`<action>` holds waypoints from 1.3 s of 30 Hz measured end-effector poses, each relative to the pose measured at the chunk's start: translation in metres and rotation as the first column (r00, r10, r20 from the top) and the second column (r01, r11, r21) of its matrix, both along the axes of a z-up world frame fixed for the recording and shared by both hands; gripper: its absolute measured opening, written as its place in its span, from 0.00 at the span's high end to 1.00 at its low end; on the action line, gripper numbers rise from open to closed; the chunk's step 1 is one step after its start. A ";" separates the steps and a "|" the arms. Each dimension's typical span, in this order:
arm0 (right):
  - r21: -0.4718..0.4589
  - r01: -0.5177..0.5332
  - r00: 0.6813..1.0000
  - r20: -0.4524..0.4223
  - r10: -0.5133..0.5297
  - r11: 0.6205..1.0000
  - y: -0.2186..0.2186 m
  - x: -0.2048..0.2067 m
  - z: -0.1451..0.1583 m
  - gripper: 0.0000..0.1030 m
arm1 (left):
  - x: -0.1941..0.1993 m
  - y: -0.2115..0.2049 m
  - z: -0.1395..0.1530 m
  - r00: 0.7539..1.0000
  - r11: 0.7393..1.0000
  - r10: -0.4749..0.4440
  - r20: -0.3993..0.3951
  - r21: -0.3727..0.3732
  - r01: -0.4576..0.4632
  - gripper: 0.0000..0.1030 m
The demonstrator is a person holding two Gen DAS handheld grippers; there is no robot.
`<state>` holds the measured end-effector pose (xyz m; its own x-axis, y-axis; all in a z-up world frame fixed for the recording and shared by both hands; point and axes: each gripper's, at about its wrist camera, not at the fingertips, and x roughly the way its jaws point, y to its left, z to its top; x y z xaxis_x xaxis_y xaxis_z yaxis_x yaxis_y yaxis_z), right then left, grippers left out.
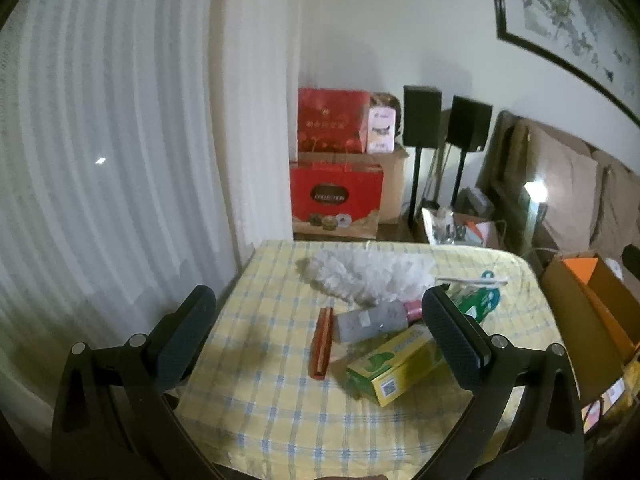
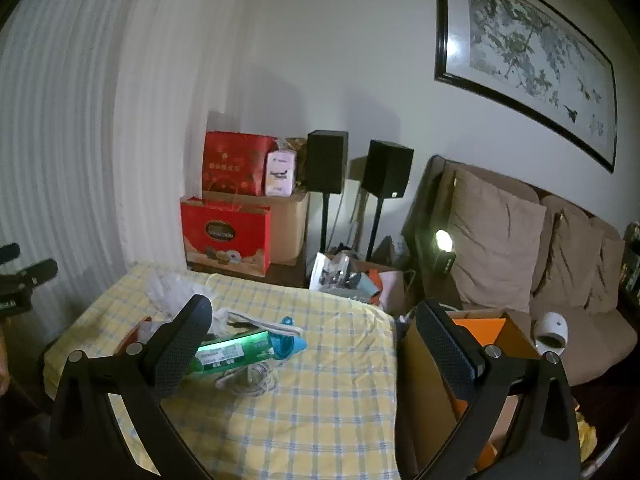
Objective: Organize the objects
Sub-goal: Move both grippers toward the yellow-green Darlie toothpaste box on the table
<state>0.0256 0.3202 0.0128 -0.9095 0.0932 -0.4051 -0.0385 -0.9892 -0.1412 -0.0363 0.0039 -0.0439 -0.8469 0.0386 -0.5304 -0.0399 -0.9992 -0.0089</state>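
Yellow-and-green cardboard carton point(image 1: 394, 366), lying flat on checked tablecloth point(image 1: 280, 412) just beside red slim case point(image 1: 321, 343); likely light, stiff, best gripped across narrow sides; left gripper point(image 1: 316, 334) and right gripper point(image 2: 314, 346) both spread wide, empty.

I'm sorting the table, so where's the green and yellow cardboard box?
In the left wrist view, the green and yellow cardboard box lies on the checked tablecloth, right of the red-brown case.

Checked cloth tablecloth point(image 1: 280, 400), matt; fluffy duster point(image 1: 360, 276); glossy cardboard box point(image 1: 396, 368); textured jaws.
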 end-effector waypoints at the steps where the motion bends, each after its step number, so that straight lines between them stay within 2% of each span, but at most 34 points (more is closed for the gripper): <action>1: -0.007 -0.009 1.000 0.001 0.009 1.000 0.005 0.002 -0.007 0.00 | -0.002 0.000 -0.004 1.000 1.000 0.003 0.005 -0.005 -0.003 0.00; 6: -0.041 -0.044 0.998 0.049 0.046 0.998 0.024 0.004 -0.031 0.00 | -0.013 0.000 -0.040 1.000 1.000 0.026 0.011 -0.006 -0.026 0.00; 8: -0.043 -0.049 0.995 0.083 0.053 0.998 0.026 0.003 -0.049 0.00 | -0.022 -0.002 -0.059 0.997 1.000 0.014 0.071 -0.011 -0.014 0.00; 10: -0.035 -0.046 0.990 0.129 0.050 0.998 0.025 -0.001 -0.059 0.00 | -0.027 -0.004 -0.077 0.993 1.000 -0.003 0.121 0.022 0.000 0.00; 13: 0.034 -0.040 0.978 0.205 0.032 0.999 0.018 -0.008 -0.077 0.00 | -0.027 -0.001 -0.096 0.985 0.998 -0.033 0.167 0.059 0.023 0.00; 16: 0.063 -0.027 0.972 0.235 0.011 0.998 0.019 -0.010 -0.090 0.00 | -0.028 0.011 -0.115 0.978 0.998 -0.061 0.202 0.031 0.056 0.00; 20: 0.024 -0.033 0.960 0.279 0.025 0.999 0.026 -0.012 -0.099 0.00 | -0.029 0.028 -0.128 0.974 0.995 -0.080 0.212 -0.038 0.090 0.00; 25: 0.057 -0.042 0.960 0.279 0.025 0.997 0.024 -0.008 -0.098 0.00 | -0.029 0.041 -0.140 0.963 0.991 -0.118 0.243 -0.038 0.131 0.00; 27: 0.048 -0.050 0.960 0.279 0.035 0.998 0.024 -0.007 -0.099 0.00 | -0.032 0.043 -0.143 0.965 0.990 -0.114 0.238 -0.052 0.129 0.13; 28: 0.043 -0.056 0.958 0.282 0.042 0.998 0.023 -0.006 -0.100 0.00 | -0.034 0.041 -0.143 0.965 0.989 -0.119 0.233 -0.053 0.135 0.16; 31: 0.059 -0.067 0.955 0.291 0.047 0.996 0.022 -0.005 -0.101 0.00 | -0.040 0.029 -0.142 0.961 0.990 -0.135 0.240 -0.015 0.142 0.17; 34: 0.094 -0.059 0.957 0.290 0.030 0.994 0.024 -0.003 -0.103 0.00 | -0.046 0.012 -0.143 0.952 0.988 -0.150 0.268 0.060 0.139 0.28; 36: 0.090 -0.050 0.957 0.290 0.022 0.995 0.028 -0.003 -0.104 0.00 | -0.048 0.000 -0.143 0.947 0.983 -0.163 0.279 0.132 0.130 0.44; 39: 0.060 -0.045 0.954 0.299 0.025 0.997 0.033 -0.005 -0.106 0.00 | -0.051 -0.018 -0.143 0.943 0.969 -0.156 0.293 0.230 0.089 0.53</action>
<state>0.0211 0.3531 -0.0932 -0.7516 0.0991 -0.6521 0.0495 -0.9774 -0.2056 -0.0875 -0.0136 -0.1872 -0.6257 0.2709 -0.7315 -0.1240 -0.9604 -0.2496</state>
